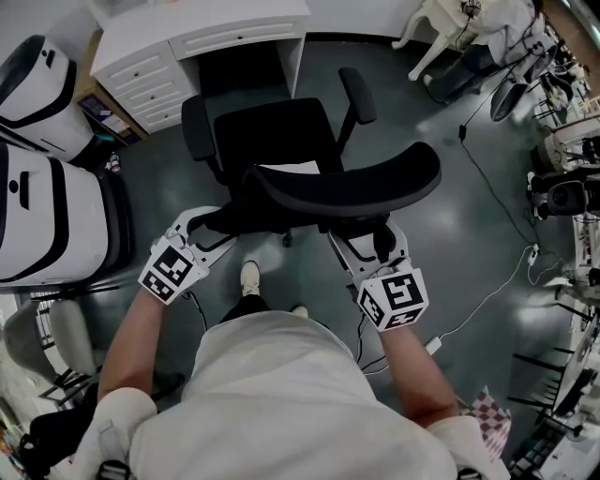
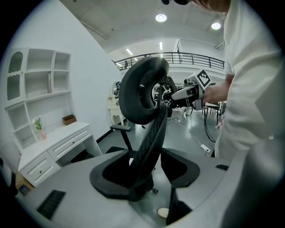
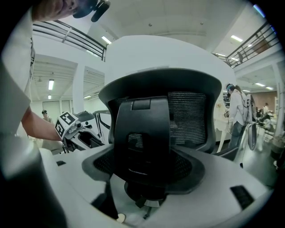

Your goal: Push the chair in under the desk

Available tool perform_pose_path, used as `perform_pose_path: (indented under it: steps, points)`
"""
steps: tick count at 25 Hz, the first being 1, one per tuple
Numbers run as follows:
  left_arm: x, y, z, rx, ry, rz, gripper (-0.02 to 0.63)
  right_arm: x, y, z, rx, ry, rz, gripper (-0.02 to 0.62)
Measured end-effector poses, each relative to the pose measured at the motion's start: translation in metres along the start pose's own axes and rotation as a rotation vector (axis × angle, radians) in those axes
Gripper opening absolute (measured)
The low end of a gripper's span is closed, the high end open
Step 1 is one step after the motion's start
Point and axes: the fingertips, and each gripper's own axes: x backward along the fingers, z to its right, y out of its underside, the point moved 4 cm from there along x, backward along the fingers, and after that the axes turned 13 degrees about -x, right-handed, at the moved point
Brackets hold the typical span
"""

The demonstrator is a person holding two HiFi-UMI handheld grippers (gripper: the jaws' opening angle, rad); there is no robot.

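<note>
Ops: progress versus bench (image 1: 208, 21)?
Tech: Not in. Chair (image 1: 274, 133) stands clear of it, seat facing the kneehole at 12 o'clock. Whole push left.
Ops: Drawers (image 1: 141, 71)?
Tech: Shut, contents hidden. Left gripper (image 1: 210, 227) fingers wide, straddling backrest edge. Right gripper (image 1: 375, 246) fingers wide at backrest rear. Neither clamps, I judge.

Bright and even here, white ceiling lamps (image 2: 161, 18) pouring down from high above the chair (image 1: 272, 131). Pale glare sheens the grey floor (image 1: 441, 122) right of the chair, only a soft shadow beneath it. Both gripper views bulge fisheye, corners black; nearest the lens it's soft, the chair's back crisp. Head view bends at its edges.
</note>
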Motion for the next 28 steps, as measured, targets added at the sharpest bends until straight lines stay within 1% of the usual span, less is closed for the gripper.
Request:
perform_pose_path:
  steps: [6, 13, 28]
  points:
    - [0.004, 0.001, -0.003, 0.000, 0.015, 0.003, 0.216, -0.006, -0.003, -0.005, 0.017, -0.007, -0.016, 0.330]
    - [0.006, 0.003, -0.006, -0.008, 0.019, 0.005, 0.211, -0.013, -0.005, -0.005, 0.025, -0.011, -0.009, 0.330]
    - [0.021, 0.030, -0.056, -0.006, -0.024, 0.014, 0.229, -0.062, -0.012, -0.030, 0.012, 0.000, -0.015, 0.328]
